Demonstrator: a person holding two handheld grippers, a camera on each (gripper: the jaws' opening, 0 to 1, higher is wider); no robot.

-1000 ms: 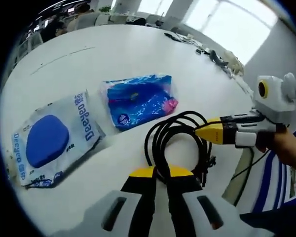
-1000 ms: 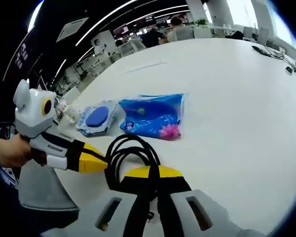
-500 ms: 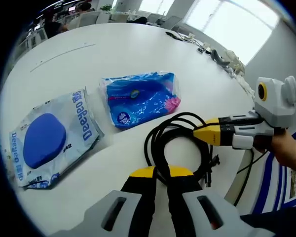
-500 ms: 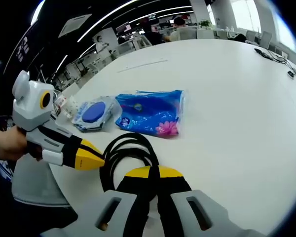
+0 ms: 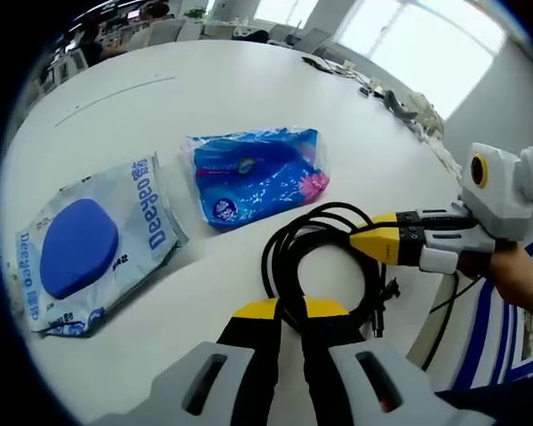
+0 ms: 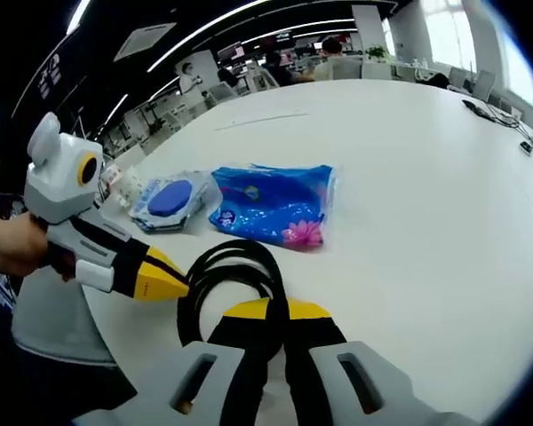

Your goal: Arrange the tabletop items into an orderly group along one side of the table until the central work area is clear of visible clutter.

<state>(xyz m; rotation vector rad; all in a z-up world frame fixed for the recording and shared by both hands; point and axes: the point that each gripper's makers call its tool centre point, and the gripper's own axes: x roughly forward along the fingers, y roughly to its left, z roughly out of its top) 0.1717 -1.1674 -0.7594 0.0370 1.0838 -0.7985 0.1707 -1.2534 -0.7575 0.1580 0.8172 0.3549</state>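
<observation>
Three items: one coiled black cable (image 5: 324, 257), one blue tissue pack (image 5: 256, 174), one white pouch with a blue oval (image 5: 89, 247).
Counter: white counter (image 5: 204, 98); all three items lie together near its edge closest to the person, cable beside the tissue pack, pouch on the pack's far side.
Left claw (image 5: 289, 312): jaws pressed together on a strand of the cable coil.
Right claw (image 6: 275, 312): jaws pressed together on the coil from the opposite side; its yellow tip also shows in the left gripper view, touching the loop.
Just changed: very little. Over the last second both claws have kept their pinch on the cable, and the coil sits in much the same place beside the tissue pack; only the views have shifted slightly.
Meaning for the task: judged from this, the cable is being settled into the group at the edge, and the counter's middle already looks bare.
Background: more cables (image 5: 386, 98) lie at the counter's far edge.
</observation>
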